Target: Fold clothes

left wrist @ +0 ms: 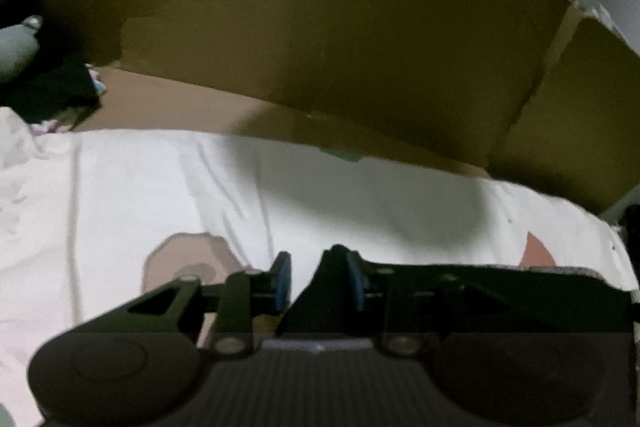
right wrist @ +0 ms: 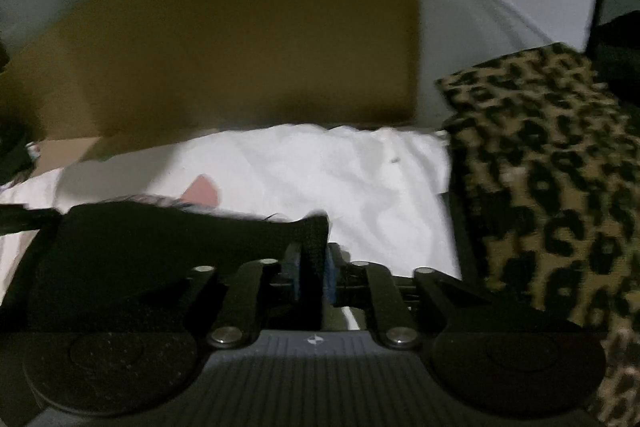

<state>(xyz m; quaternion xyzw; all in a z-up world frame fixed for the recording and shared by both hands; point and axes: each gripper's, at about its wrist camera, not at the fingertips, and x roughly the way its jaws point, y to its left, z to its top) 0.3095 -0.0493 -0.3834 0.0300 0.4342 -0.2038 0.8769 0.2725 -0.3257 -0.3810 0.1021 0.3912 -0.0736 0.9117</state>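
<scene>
Spanning crosswise between both grippers: black garment (right wrist: 160, 247), long axis running left to right across both views, lying on top of white cloth (left wrist: 320, 195). Right gripper (right wrist: 311, 273) pinching an upright black edge between blue pads (right wrist: 291, 275), jaws narrow, fabric still in the gap, so grasping the black garment. Left gripper (left wrist: 318, 279) standing parted, pads apart, black fold rising in the gap and lying against the right-hand pad only, other pad clear; reading as released, not pinching. Sitting directly ahead of both hands, no reach needed; right hand nearer the garment's bulk, which is spreading to its left. Cardboard box (left wrist: 320, 27) looming close beyond, its lower flap overhanging the far edge of the white cloth, limiting forward travel. Leopard-print cloth (right wrist: 552, 179) crowding the right side, touching or just beside the white cloth's edge. Open room lying mostly leftward and back toward the person. Likely laying down a fold; surface underneath not identifiable, too dark and blurred.
</scene>
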